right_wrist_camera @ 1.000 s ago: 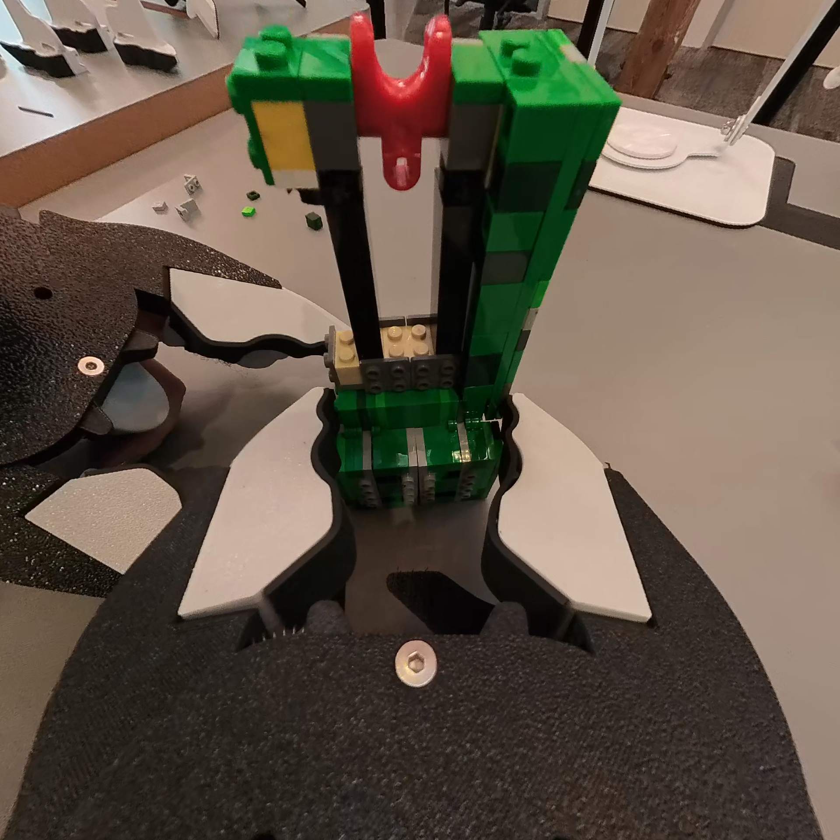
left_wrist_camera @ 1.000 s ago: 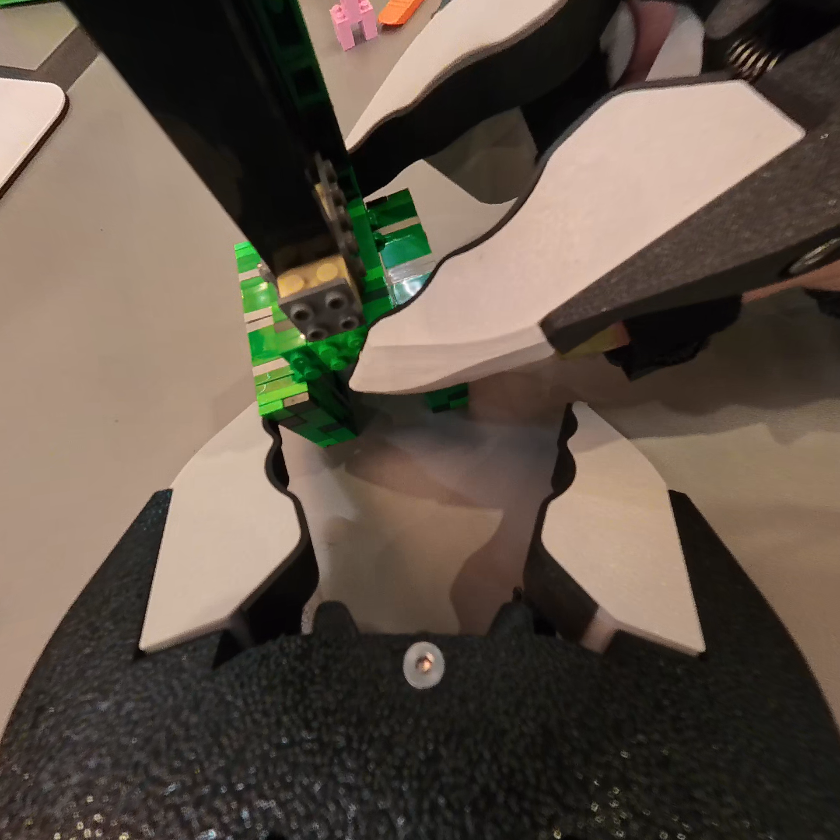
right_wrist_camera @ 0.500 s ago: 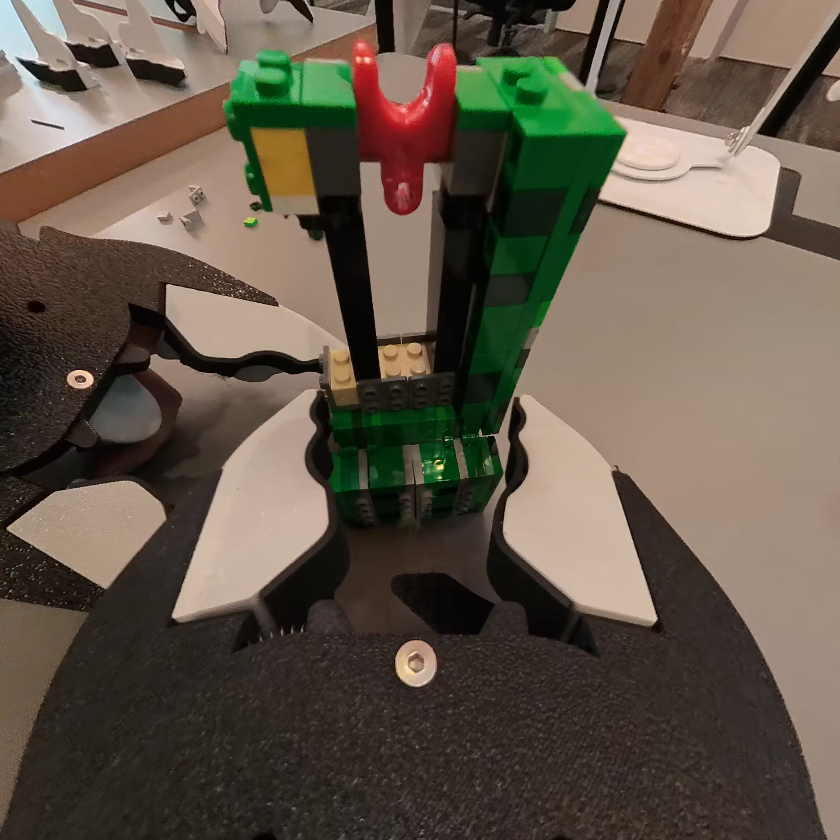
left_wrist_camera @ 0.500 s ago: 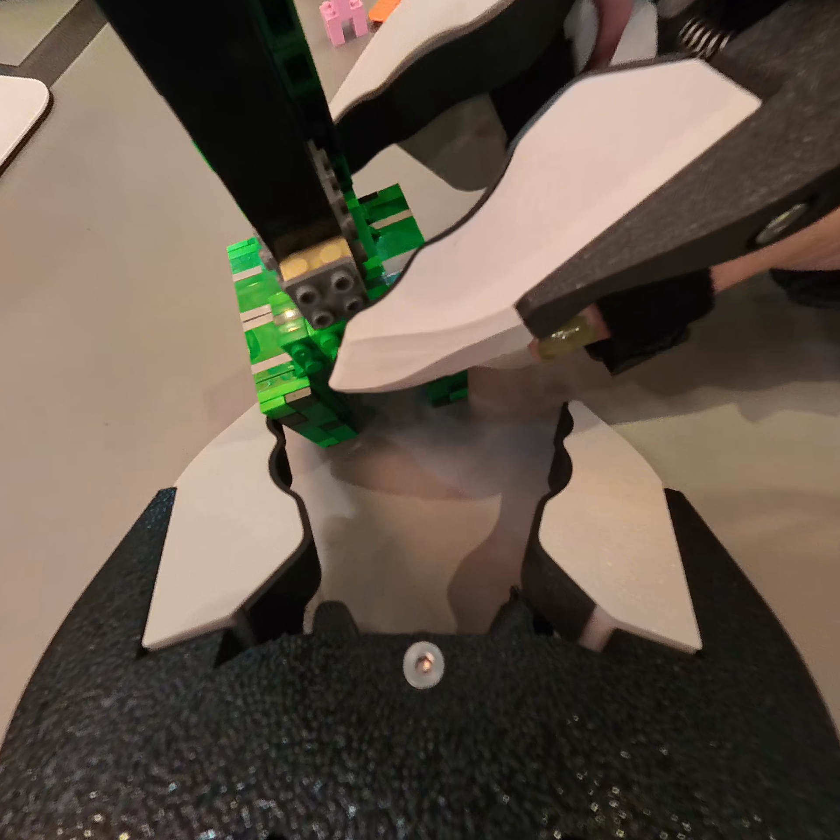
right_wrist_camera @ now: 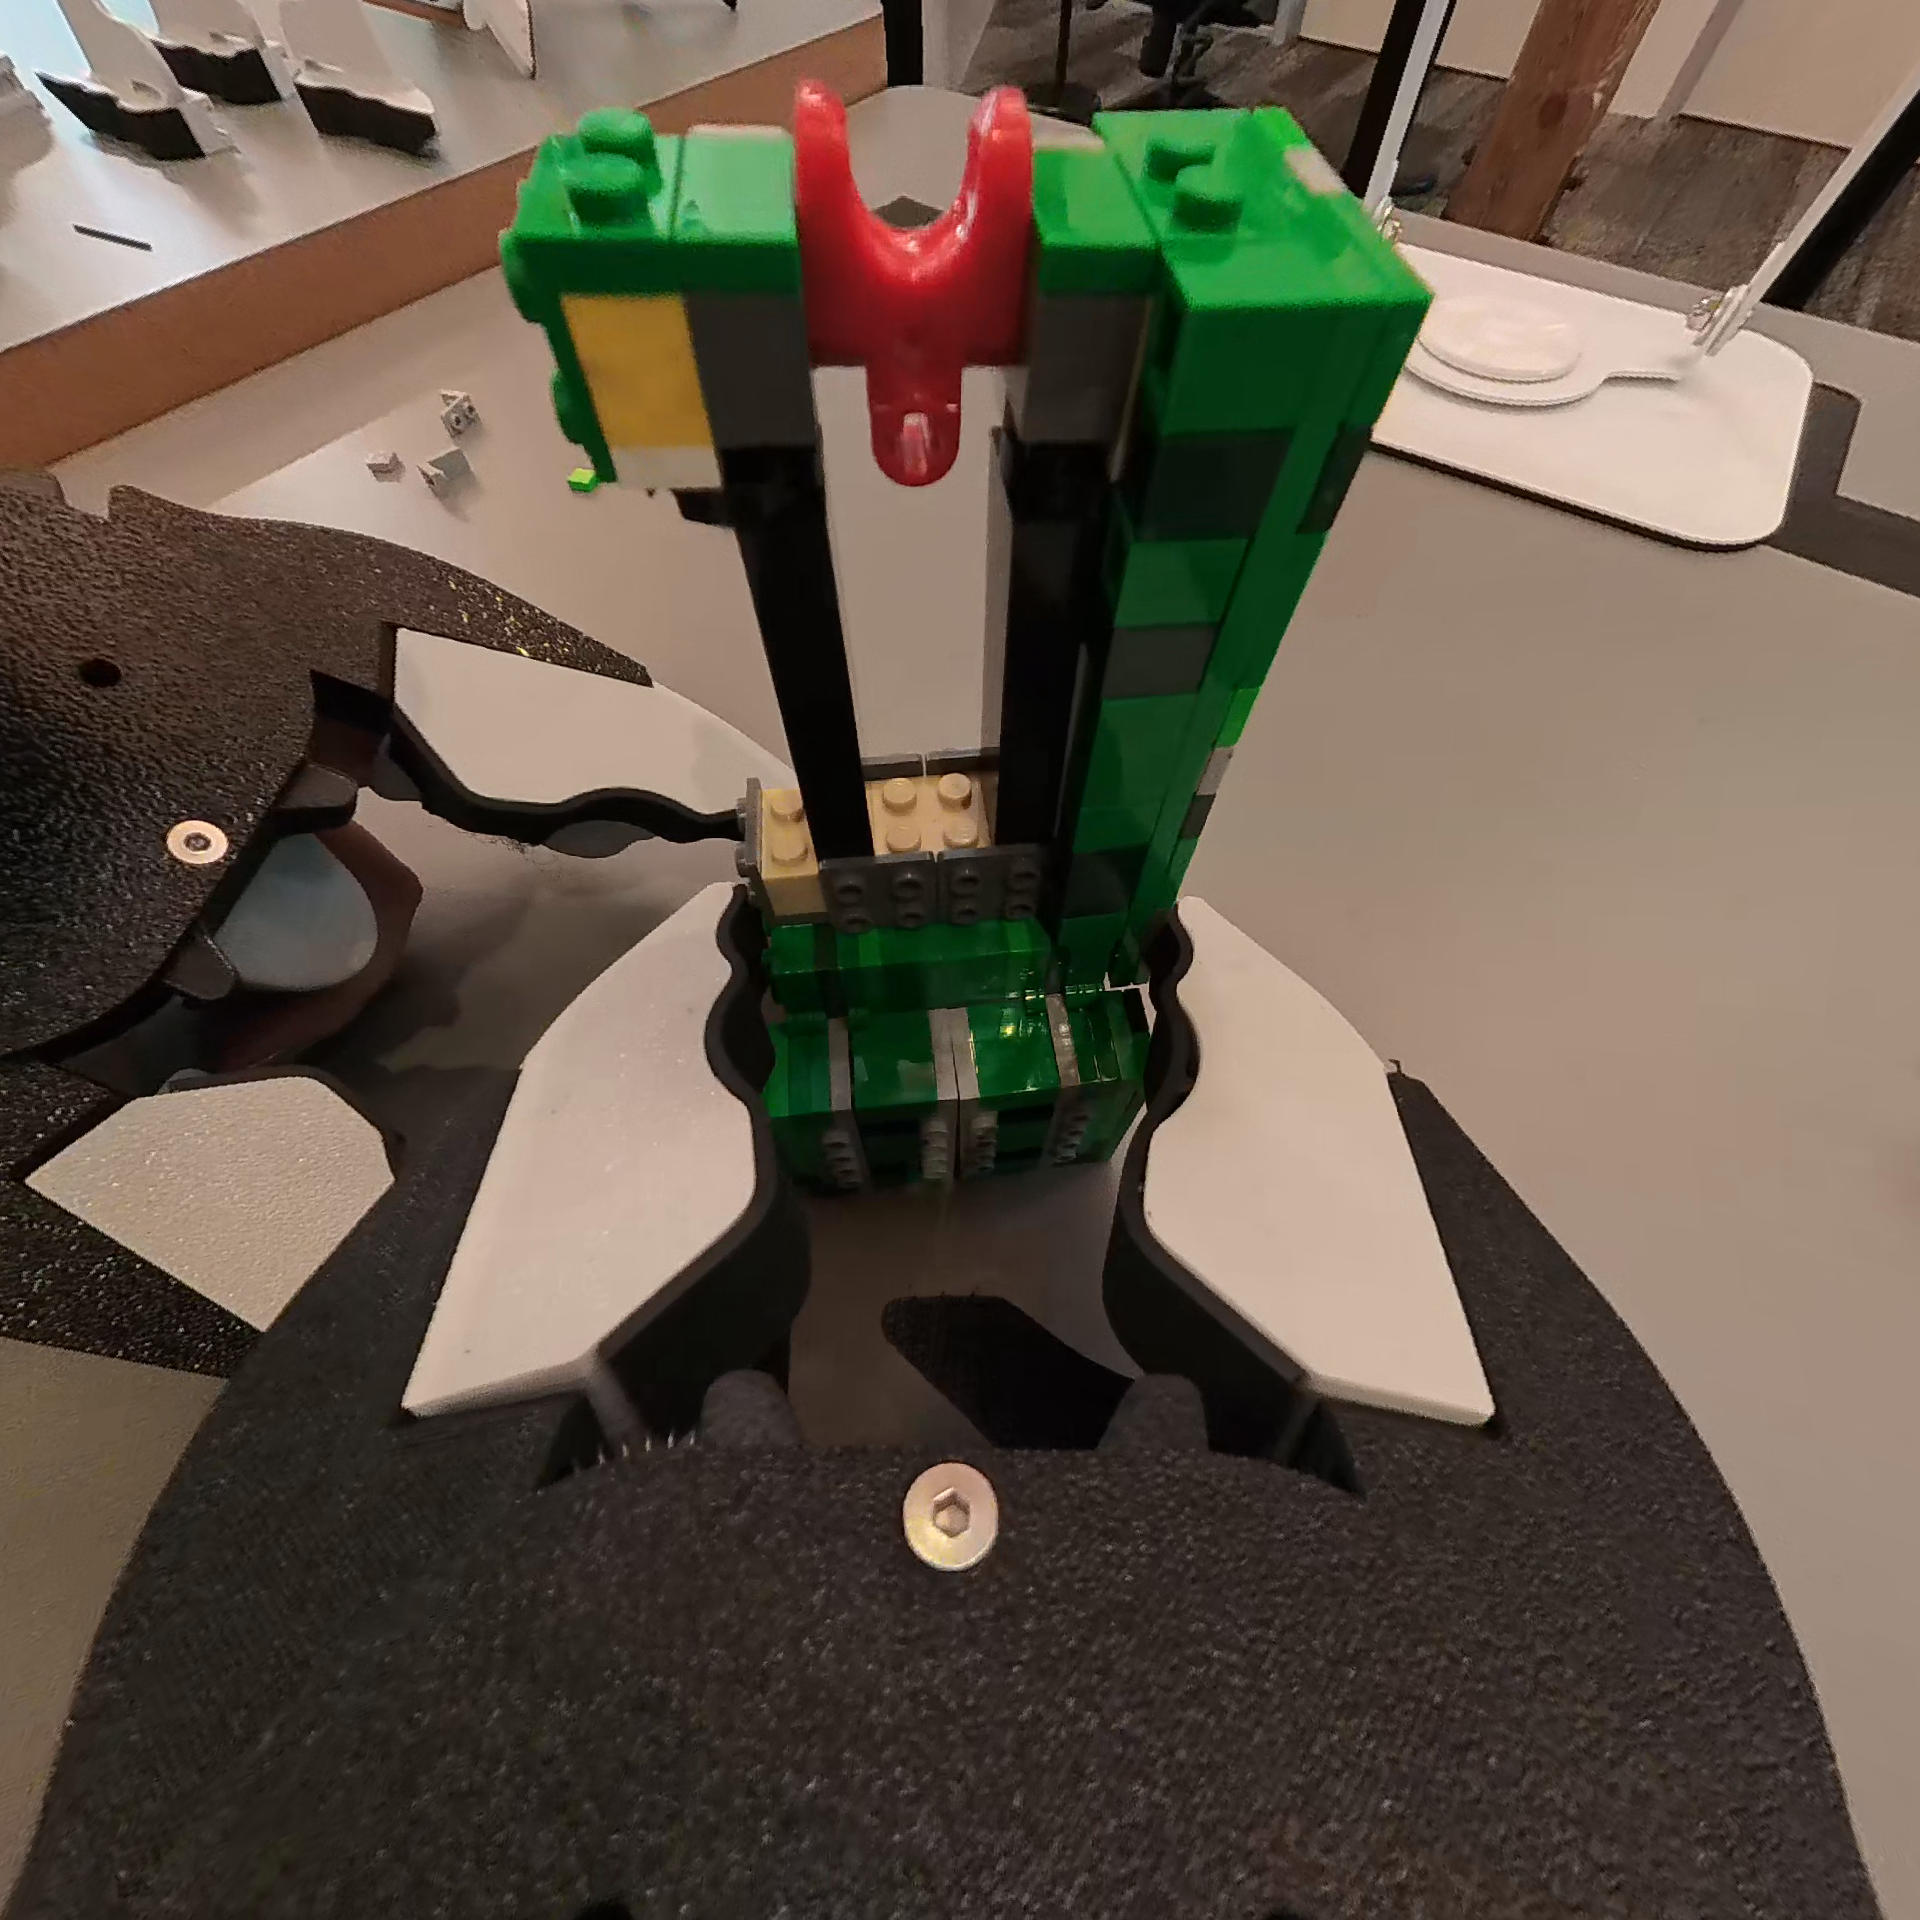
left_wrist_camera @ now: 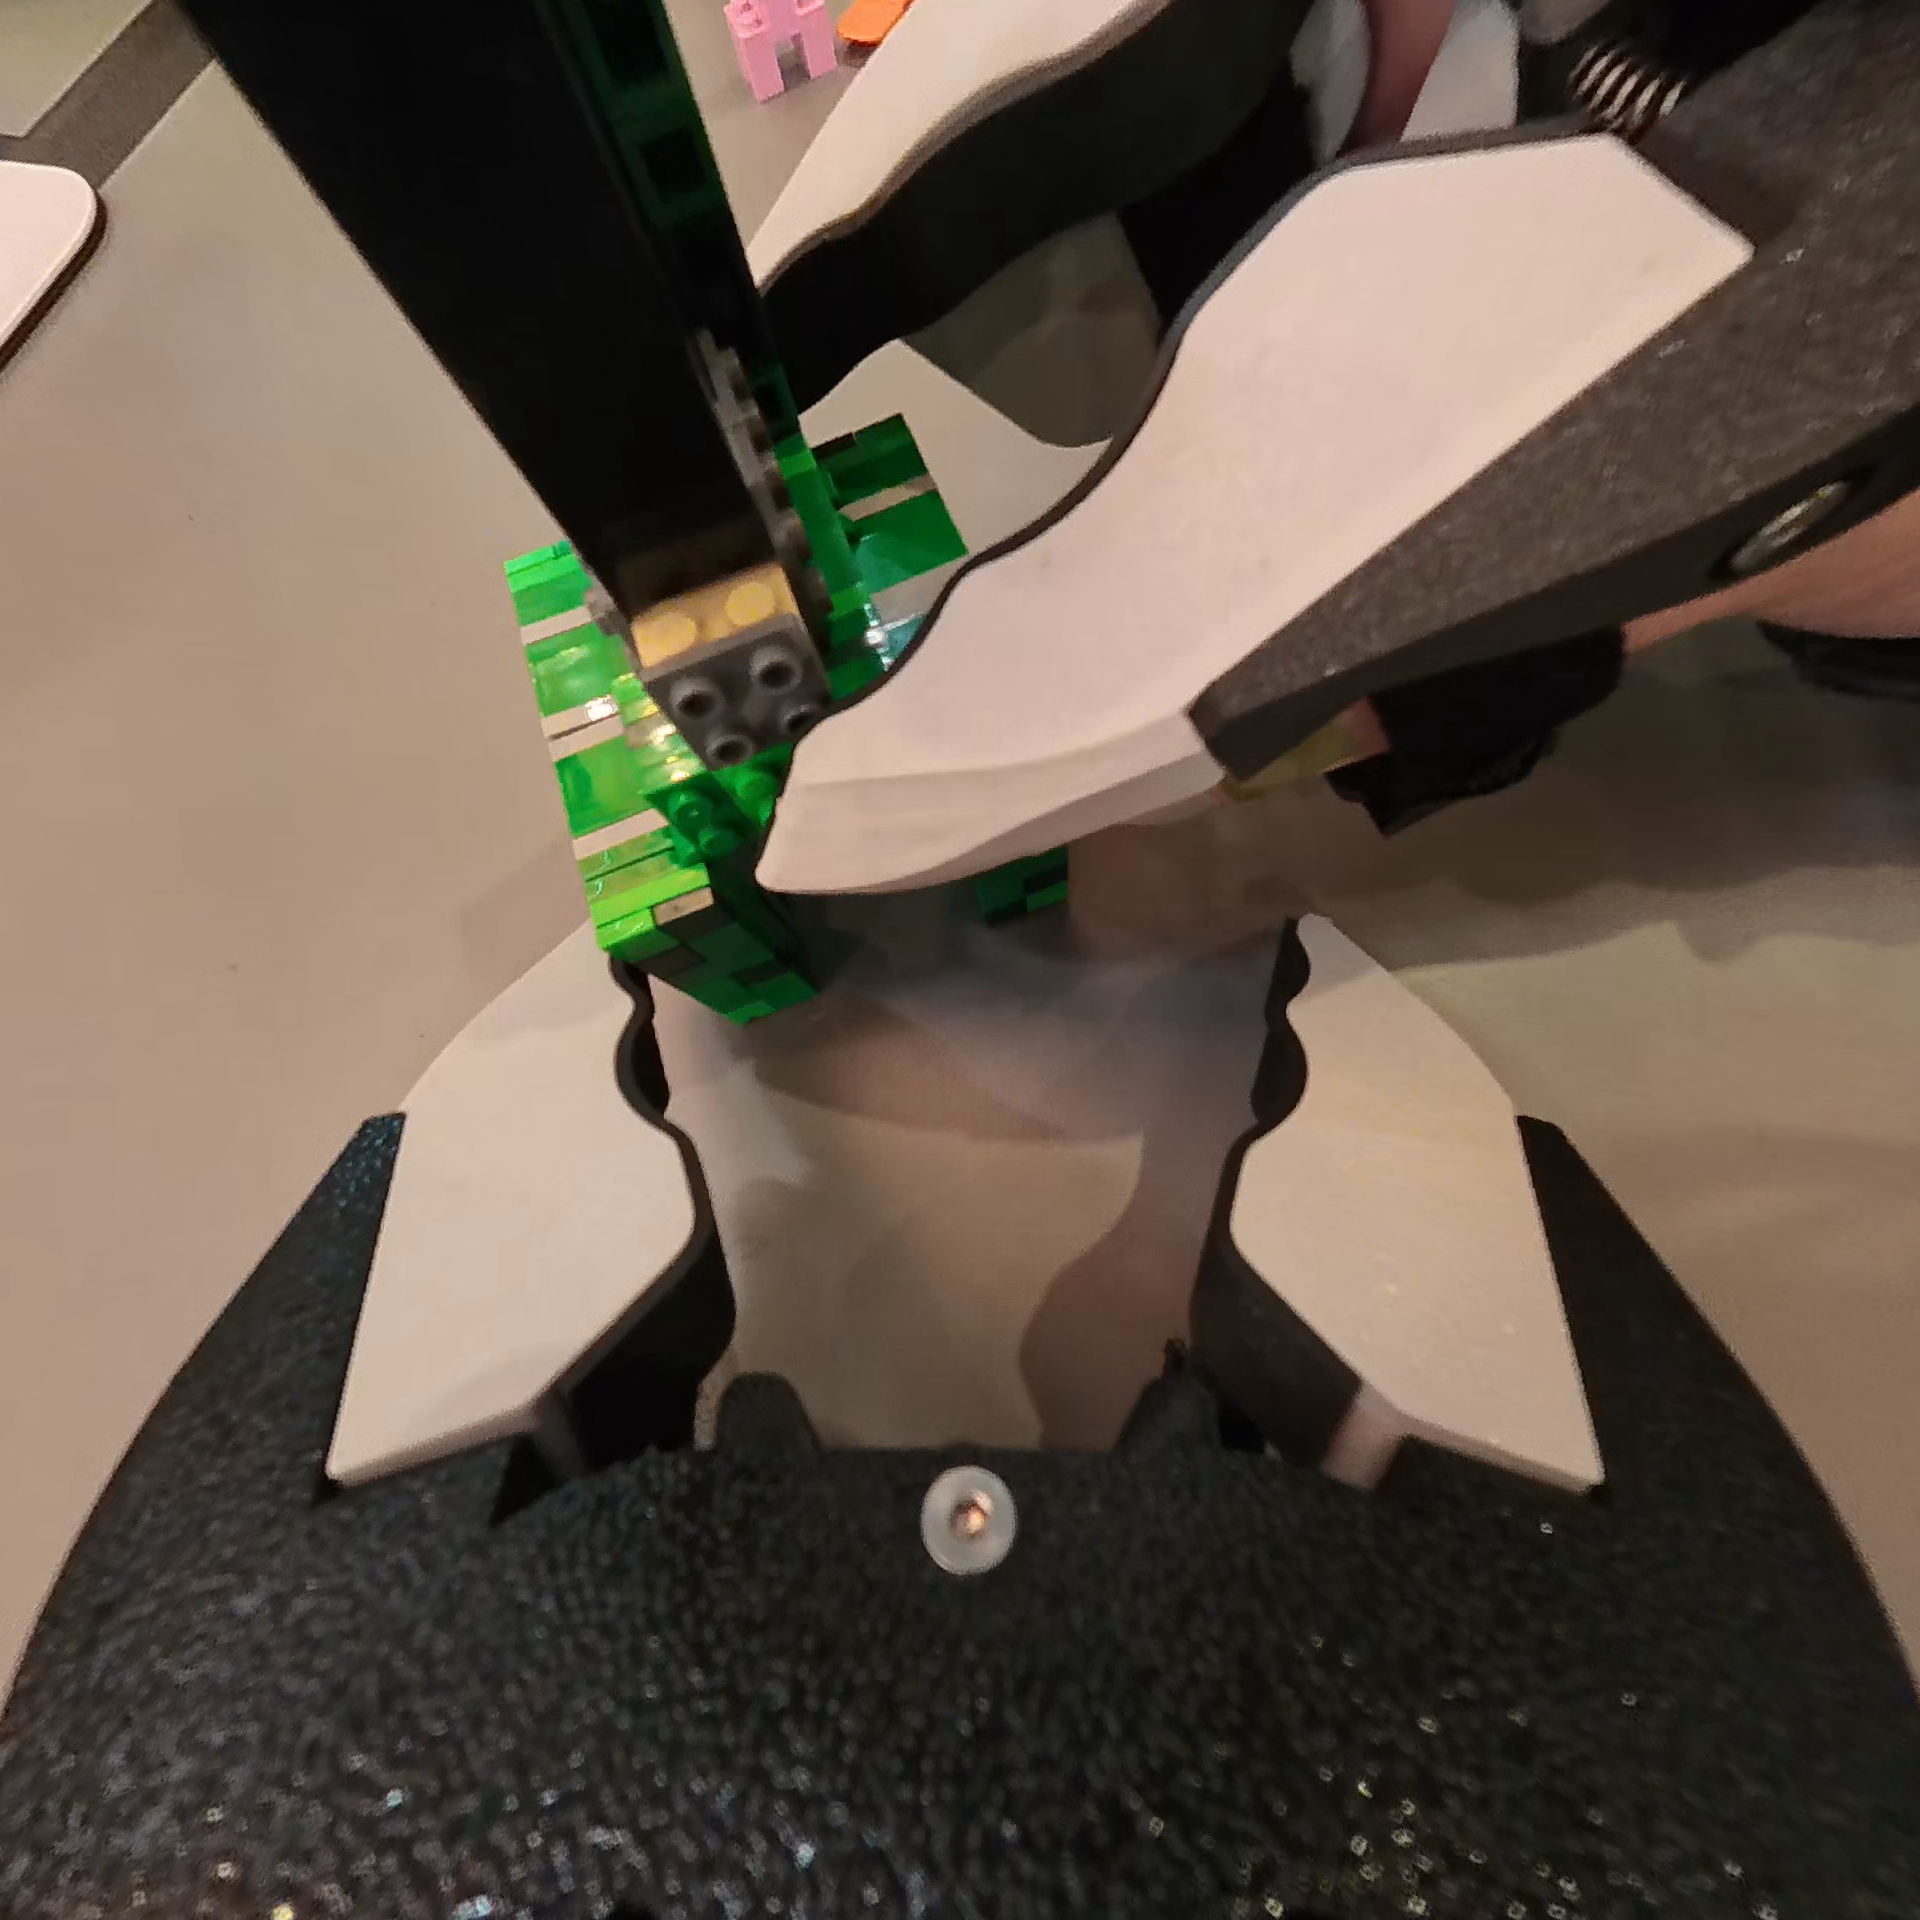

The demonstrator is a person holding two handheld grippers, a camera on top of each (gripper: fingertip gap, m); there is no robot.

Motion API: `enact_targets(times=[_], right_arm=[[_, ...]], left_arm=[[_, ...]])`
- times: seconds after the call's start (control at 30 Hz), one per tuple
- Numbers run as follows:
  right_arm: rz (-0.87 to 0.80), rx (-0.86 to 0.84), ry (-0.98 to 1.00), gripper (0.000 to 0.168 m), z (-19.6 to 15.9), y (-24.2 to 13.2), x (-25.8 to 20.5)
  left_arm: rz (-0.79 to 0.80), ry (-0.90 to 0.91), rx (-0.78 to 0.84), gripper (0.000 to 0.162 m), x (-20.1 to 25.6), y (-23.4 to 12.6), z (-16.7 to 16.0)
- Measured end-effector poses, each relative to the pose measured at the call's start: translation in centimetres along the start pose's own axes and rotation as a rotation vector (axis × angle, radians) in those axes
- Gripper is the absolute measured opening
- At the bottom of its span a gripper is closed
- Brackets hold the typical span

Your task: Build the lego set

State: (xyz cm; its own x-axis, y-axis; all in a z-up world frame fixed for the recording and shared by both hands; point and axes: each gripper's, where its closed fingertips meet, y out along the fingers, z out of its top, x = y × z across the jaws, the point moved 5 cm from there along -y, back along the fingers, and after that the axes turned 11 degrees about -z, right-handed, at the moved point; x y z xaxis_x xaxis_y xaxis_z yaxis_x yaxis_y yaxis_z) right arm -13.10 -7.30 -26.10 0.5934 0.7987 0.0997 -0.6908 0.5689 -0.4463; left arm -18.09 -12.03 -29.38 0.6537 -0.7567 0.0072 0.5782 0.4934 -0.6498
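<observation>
A tall green Lego model [right_wrist_camera: 1195,644] with black pillars, a red horn piece [right_wrist_camera: 914,301] on top and tan and grey plates at its base stands upright on the grey table. My right gripper [right_wrist_camera: 951,997] is shut on the model's green base. The model also shows in the left wrist view [left_wrist_camera: 665,790], with the right gripper's fingers [left_wrist_camera: 1039,665] clamped on it from the right. My left gripper [left_wrist_camera: 956,997] is open and empty, low over the table just in front of the model; it shows at the left of the right wrist view [right_wrist_camera: 582,769].
A pink Lego piece [left_wrist_camera: 784,52] and an orange piece [left_wrist_camera: 873,16] lie on the table behind the model. Small grey and green loose bits [right_wrist_camera: 447,457] lie at the far left. A white board [right_wrist_camera: 1621,416] lies at the far right.
The right gripper and the model have shifted slightly; the view has drawn a little closer to the model. The left gripper stays open in nearly the same place.
</observation>
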Motion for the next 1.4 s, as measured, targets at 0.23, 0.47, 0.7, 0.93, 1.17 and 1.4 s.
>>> enact_targets(times=[0.23,0.47,0.7,0.93,1.17,1.4], right_arm=[[0.003,0.002,0.001,0.071,0.0,0.0,0.0],[0.076,0.047,0.002,0.085,-0.4,-0.8,-0.4],[0.251,0.146,-0.06,0.086,-1.4,-3.2,3.0],[0.438,0.035,0.024,0.089,-2.0,-2.8,3.1],[0.607,-0.012,0.051,0.093,-2.0,-2.8,0.9],[0.692,0.017,0.105,0.088,-1.7,-3.3,0.9]], left_arm=[[-0.001,0.0,0.0,0.112,0.0,0.0,0.0],[0.013,-0.006,0.0,0.116,-0.1,0.0,0.0],[0.091,-0.03,0.01,0.127,-0.6,-1.2,-0.8],[0.239,-0.174,0.223,0.132,-0.5,-4.6,-1.0],[0.288,-0.312,0.387,0.134,1.0,-6.6,-1.2],[0.529,-0.304,0.335,0.132,3.0,-6.1,-0.7]])
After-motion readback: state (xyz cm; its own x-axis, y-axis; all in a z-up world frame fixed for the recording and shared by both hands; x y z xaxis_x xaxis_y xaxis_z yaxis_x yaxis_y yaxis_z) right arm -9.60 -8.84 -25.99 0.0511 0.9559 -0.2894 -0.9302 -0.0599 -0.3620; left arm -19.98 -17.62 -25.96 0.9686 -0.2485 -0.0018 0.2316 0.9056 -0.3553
